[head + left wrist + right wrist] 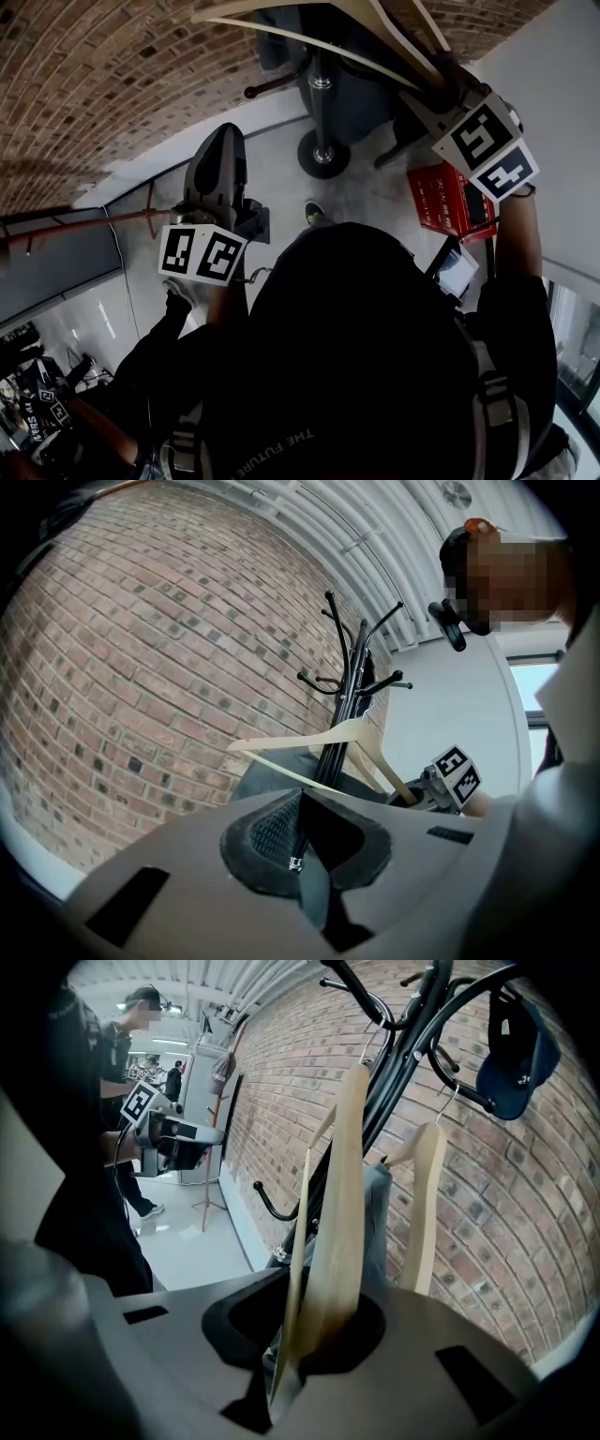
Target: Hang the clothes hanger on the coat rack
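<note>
- Right gripper (309, 1335) pinches the hanger (342, 1222) by one end; the hanger stands upright beside the rack (394, 1082).
- Raise the hook toward the free prong at 12 o'clock; seat it before releasing.
- Left gripper (300, 855): jaws pressed together, empty.

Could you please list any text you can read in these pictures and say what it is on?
"THE FUTURE": on the person's dark shirt, running out of the head view.
White print on the red box: too blurred to read.
Lettering on the dark gear at bottom left: too small to read.
</note>
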Action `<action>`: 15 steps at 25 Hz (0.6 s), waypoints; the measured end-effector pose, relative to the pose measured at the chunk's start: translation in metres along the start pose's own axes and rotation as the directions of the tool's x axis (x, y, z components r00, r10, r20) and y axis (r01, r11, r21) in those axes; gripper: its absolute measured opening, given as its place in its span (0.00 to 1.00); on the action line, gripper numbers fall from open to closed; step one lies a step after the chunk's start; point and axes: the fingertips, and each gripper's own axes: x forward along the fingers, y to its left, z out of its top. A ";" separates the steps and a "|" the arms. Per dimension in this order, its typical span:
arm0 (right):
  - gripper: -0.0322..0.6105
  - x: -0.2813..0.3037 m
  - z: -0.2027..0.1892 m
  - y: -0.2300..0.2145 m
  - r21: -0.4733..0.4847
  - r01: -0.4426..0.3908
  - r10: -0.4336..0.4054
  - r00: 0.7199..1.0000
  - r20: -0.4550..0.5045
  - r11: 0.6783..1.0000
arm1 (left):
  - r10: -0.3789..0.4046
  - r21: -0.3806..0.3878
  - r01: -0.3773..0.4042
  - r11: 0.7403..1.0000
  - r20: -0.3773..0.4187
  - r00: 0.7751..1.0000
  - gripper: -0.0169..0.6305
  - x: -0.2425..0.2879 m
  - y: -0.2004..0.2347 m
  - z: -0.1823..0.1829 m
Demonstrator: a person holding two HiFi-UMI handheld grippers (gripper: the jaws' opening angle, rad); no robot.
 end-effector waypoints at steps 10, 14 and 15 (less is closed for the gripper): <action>0.12 0.000 0.001 0.005 0.015 -0.006 0.006 1.000 0.017 1.000 | -0.002 0.014 0.002 1.000 0.006 1.000 0.05 -0.003 -0.003 0.005; 0.12 0.001 0.003 0.008 0.018 -0.005 0.004 1.000 0.023 1.000 | 0.001 0.014 -0.001 1.000 0.007 1.000 0.05 -0.007 -0.001 0.005; 0.12 0.002 0.003 0.008 0.018 -0.001 0.001 1.000 0.024 1.000 | 0.001 0.014 -0.001 1.000 0.007 1.000 0.05 -0.008 -0.001 0.005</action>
